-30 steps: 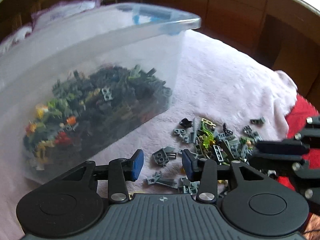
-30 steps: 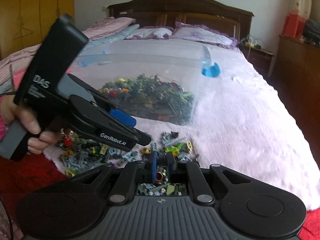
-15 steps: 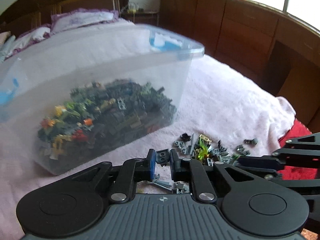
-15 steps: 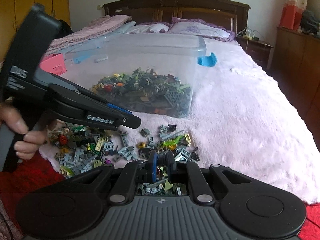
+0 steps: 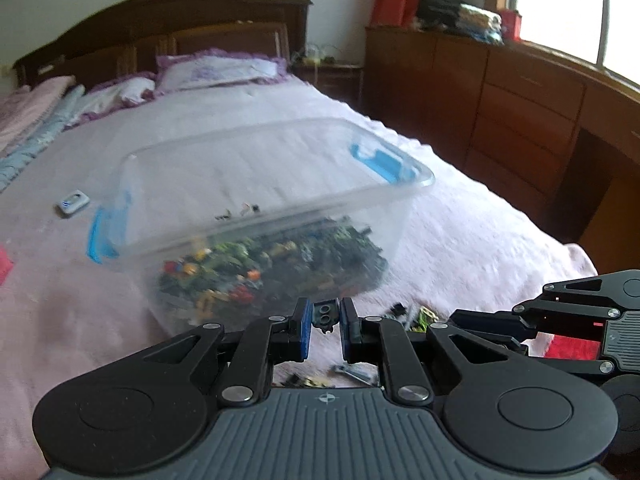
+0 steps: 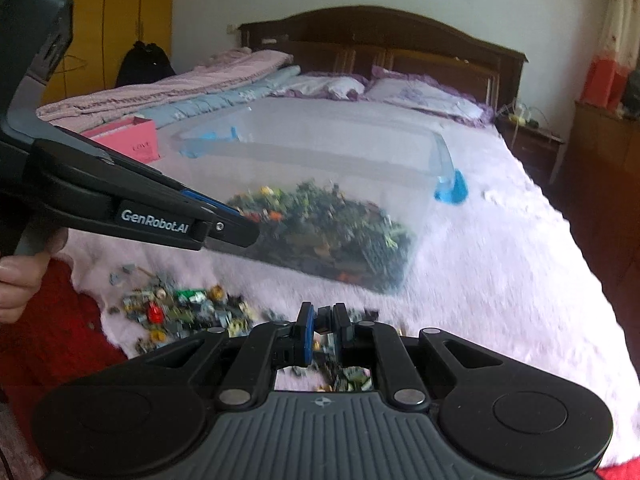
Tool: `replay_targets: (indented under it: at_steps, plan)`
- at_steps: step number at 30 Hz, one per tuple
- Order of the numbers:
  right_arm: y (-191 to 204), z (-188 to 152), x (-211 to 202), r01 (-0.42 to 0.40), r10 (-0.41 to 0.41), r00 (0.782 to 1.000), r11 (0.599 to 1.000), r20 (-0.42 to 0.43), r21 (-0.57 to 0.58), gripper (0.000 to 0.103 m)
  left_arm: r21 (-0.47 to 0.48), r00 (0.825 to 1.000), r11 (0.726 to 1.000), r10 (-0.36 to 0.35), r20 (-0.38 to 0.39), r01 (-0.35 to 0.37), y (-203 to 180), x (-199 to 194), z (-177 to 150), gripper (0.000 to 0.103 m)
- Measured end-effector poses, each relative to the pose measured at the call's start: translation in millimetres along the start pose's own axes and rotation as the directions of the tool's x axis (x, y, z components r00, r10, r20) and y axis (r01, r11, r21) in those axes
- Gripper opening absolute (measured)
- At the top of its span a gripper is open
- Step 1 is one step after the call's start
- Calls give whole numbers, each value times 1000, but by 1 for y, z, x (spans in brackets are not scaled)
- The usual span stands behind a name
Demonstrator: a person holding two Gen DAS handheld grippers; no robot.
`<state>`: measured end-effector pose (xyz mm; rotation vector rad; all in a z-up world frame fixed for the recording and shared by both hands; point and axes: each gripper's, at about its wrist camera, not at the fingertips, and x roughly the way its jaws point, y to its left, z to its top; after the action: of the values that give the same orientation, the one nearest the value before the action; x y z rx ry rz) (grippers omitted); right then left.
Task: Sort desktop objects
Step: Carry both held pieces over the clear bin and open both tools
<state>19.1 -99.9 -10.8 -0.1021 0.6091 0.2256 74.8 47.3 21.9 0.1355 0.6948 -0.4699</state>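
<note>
A small grey brick (image 5: 325, 314) sits pinched between the closed-in jaws of the left gripper (image 5: 325, 322), short of the clear bin (image 5: 404, 204), which lies ahead and slightly left. The right gripper (image 6: 323, 326) is nearly shut on a small piece too blurred to name. Loose bricks (image 6: 180, 310) lie before the bin. The left gripper is nearer the bin, and its arm reads "GenRobot.AI" (image 6: 154, 216).

Both wrist cams low over bed (image 5: 460, 208), facing headboard (image 6: 380, 36) — clear bin (image 5: 280, 184) close ahead, shared; right view catches left gripper (image 6: 256, 236).
</note>
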Motion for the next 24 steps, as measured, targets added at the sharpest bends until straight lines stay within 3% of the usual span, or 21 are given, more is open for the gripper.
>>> replay_targets:
  at_steps: [24]
  plan:
    - [1, 81, 13, -6, 21, 993, 992, 118, -123, 11, -42, 990, 997, 75, 121, -71, 27, -13, 48, 16]
